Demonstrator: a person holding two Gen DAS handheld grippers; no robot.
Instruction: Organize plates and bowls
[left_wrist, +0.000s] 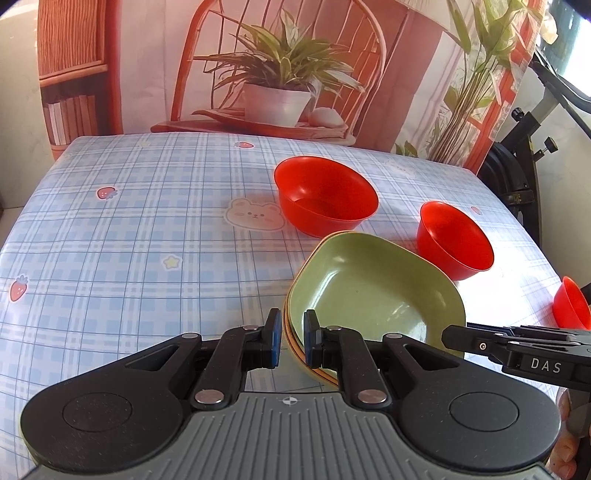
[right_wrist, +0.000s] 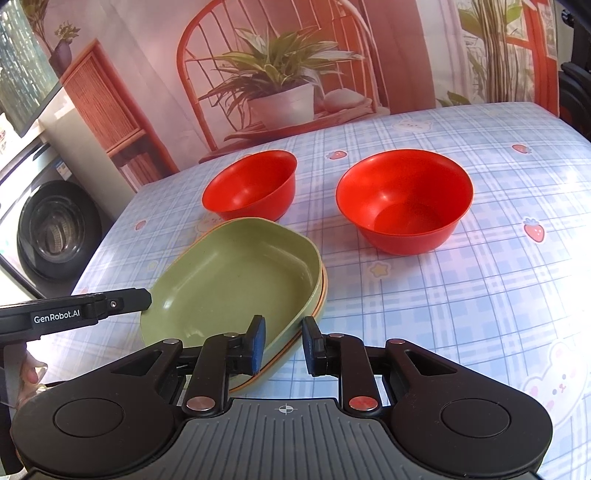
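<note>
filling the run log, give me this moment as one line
left tool: shut on green plate stack rim | right tool: open around rim | red bowls: three, unstacked

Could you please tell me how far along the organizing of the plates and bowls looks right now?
Done: the green plates sit nested in one stack. In hand: the left gripper is clamped on the stack's rim, while the right gripper straddles the opposite rim with its jaws apart. Left: the three red bowls stand separate on the tablecloth, unstacked.
</note>
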